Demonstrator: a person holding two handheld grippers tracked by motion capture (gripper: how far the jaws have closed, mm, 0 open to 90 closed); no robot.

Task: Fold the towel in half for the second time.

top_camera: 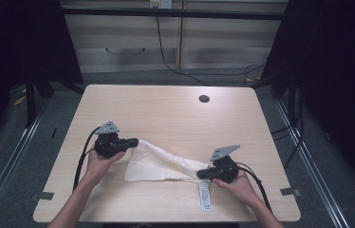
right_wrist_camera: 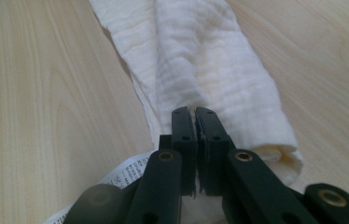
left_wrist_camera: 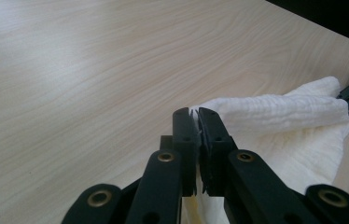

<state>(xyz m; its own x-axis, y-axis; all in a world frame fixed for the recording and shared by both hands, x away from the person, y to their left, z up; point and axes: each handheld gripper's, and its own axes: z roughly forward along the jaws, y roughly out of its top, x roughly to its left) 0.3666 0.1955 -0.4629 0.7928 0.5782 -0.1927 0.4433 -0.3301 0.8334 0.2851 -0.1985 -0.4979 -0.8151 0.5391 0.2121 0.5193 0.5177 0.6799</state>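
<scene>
Cloth (top_camera: 154, 166) is what we are working: a white muslin piece lying on the near half of the wooden table (top_camera: 166, 109), partly folded, with one edge rolled into a ridge that runs between our two grippers. Starting at the left, our left gripper (top_camera: 135, 142) has its jaws pressed together on the cloth's far-left corner; in the left gripper view a thin white layer shows pinched between the pads (left_wrist_camera: 182, 135). The ridge slopes down across the middle to the right gripper (top_camera: 200, 175), whose jaws are likewise closed on the near-right end of the fabric, just beside the care label (top_camera: 205, 195) that lies flat on the table toward the front edge.

We judge that we are mid-fold, both corners gripped and the edge stretched between them. The next move calls for carrying both corners together over the flat part while keeping the span taut, so the layer lands square and without creases.
</scene>
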